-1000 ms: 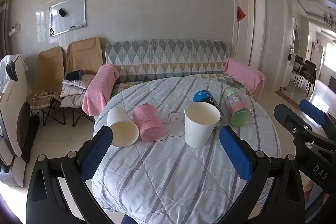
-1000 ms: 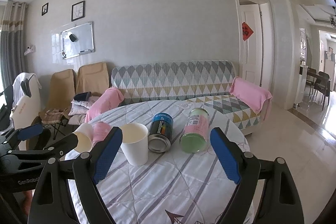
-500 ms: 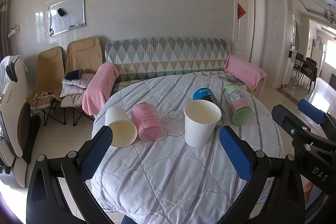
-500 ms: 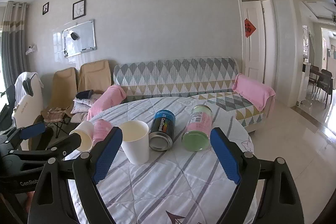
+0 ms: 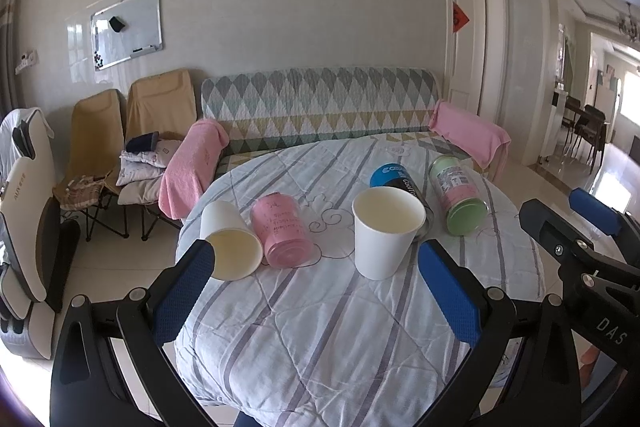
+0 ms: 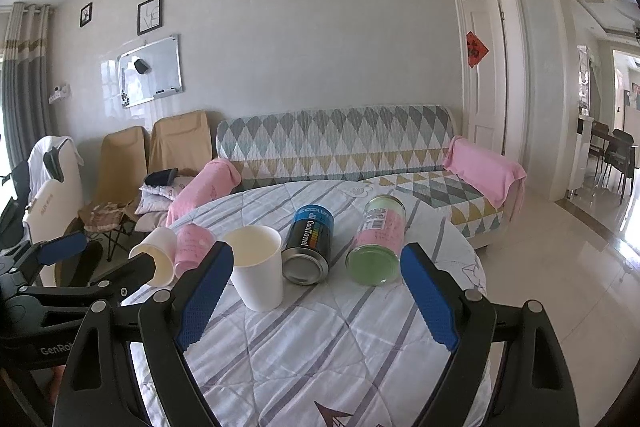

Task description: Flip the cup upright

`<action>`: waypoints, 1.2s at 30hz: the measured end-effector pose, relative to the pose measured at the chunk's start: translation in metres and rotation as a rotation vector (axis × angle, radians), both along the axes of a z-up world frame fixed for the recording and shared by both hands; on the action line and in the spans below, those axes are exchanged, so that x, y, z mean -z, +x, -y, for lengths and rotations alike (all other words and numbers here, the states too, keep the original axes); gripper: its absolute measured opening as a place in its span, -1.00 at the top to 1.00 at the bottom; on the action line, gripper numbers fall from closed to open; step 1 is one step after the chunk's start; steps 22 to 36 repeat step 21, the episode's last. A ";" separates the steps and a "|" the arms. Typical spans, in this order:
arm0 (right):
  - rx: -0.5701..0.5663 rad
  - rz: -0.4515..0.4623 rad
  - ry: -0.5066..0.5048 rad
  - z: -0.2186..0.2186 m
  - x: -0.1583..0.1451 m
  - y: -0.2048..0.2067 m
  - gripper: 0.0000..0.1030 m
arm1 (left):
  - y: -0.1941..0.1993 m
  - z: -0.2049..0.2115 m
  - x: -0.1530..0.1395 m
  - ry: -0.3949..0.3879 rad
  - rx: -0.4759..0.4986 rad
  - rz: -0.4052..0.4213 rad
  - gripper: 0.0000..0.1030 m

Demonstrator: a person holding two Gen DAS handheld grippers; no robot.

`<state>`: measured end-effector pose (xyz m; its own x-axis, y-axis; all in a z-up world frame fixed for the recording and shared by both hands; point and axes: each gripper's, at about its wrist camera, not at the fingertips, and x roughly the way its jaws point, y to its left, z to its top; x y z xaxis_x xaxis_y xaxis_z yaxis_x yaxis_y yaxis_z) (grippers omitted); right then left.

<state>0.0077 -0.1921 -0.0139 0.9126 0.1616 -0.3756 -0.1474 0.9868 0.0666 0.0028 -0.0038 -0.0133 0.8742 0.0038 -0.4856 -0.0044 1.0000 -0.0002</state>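
Observation:
A white paper cup [image 5: 230,241] lies on its side at the table's left edge, mouth toward me; it also shows in the right wrist view [image 6: 157,257]. A second white paper cup [image 5: 386,229] [image 6: 256,265] stands upright mid-table. My left gripper [image 5: 316,283] is open and empty, held back from the table's near edge, with the fallen cup just beyond its left fingertip [image 5: 188,279]. My right gripper [image 6: 316,291] is open and empty, to the right of the left one, above the near table.
A pink canister [image 5: 282,231], a blue-and-black can [image 6: 308,245] and a green-lidded pink bottle [image 6: 380,243] lie on their sides on the round table with a striped quilt [image 5: 320,327]. A sofa [image 5: 320,107] and folding chairs [image 5: 132,131] stand behind.
Both grippers have drawn back and tilted slightly; the table and cups sit a little lower and farther in view. Neither cup has moved.

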 end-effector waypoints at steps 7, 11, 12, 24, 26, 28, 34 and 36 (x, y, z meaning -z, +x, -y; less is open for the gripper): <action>-0.003 -0.010 0.000 0.000 0.002 0.004 -0.69 | 0.002 -0.002 0.006 -0.005 0.002 -0.010 -1.00; -0.002 -0.027 -0.004 0.000 0.006 0.010 -0.69 | 0.005 -0.007 0.011 -0.011 -0.003 -0.017 -1.00; 0.002 -0.053 -0.006 -0.001 0.012 0.016 -0.69 | 0.007 -0.010 0.012 -0.016 -0.004 -0.018 -1.00; 0.002 -0.210 -0.017 -0.012 0.051 0.055 -0.69 | 0.017 -0.026 0.016 -0.024 -0.025 -0.033 -1.00; 0.002 -0.210 -0.017 -0.012 0.051 0.055 -0.69 | 0.017 -0.026 0.016 -0.024 -0.025 -0.033 -1.00; 0.002 -0.210 -0.017 -0.012 0.051 0.055 -0.69 | 0.017 -0.026 0.016 -0.024 -0.025 -0.033 -1.00; 0.002 -0.210 -0.017 -0.012 0.051 0.055 -0.69 | 0.017 -0.026 0.016 -0.024 -0.025 -0.033 -1.00; 0.002 -0.210 -0.017 -0.012 0.051 0.055 -0.69 | 0.017 -0.026 0.016 -0.024 -0.025 -0.033 -1.00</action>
